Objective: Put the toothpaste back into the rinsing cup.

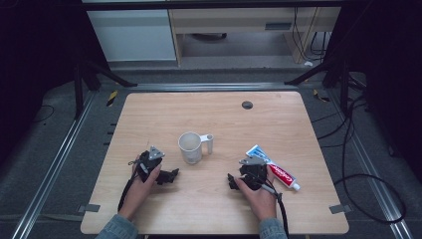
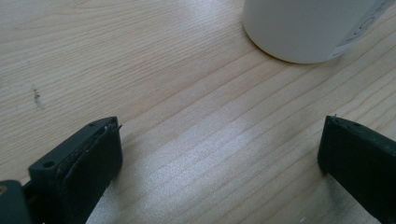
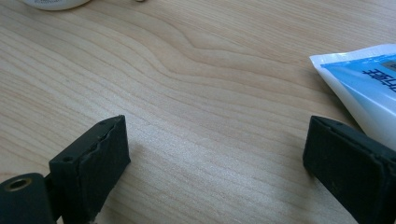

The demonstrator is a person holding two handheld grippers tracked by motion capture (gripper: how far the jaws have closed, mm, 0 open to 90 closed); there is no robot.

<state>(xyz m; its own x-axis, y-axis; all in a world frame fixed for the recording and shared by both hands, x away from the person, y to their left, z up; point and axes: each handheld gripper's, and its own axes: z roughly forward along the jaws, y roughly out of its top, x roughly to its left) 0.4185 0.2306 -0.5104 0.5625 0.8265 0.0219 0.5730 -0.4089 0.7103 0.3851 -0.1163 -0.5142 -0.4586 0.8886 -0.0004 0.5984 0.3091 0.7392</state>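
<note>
Surface: pale wood-grain rectangular table [image 1: 149, 114] with rounded corners and a small dark round grommet [image 1: 247, 104] near its far edge. I see grey floor around it, metal rails on both sides, black stand legs at the far corners, cables on the floor to the right, and light cabinets beyond.

Objects: a white cylindrical plastic cup with a side handle [image 1: 191, 147] stands upright near the table's centre. A white, blue and red toothpaste tube [image 1: 274, 168] lies flat to its right, cap toward the near-right.

My left gripper [image 1: 169, 175] rests near the cup's near-left, jaws wide, bare wood between them. My right gripper [image 1: 232, 180] sits just beside the tube, jaws wide, holding nothing; the tube's flat end [image 3: 364, 79] lies beside one jaw.

Open room: far half and left side of the tabletop are bare; the near edge lies close behind both hands.
</note>
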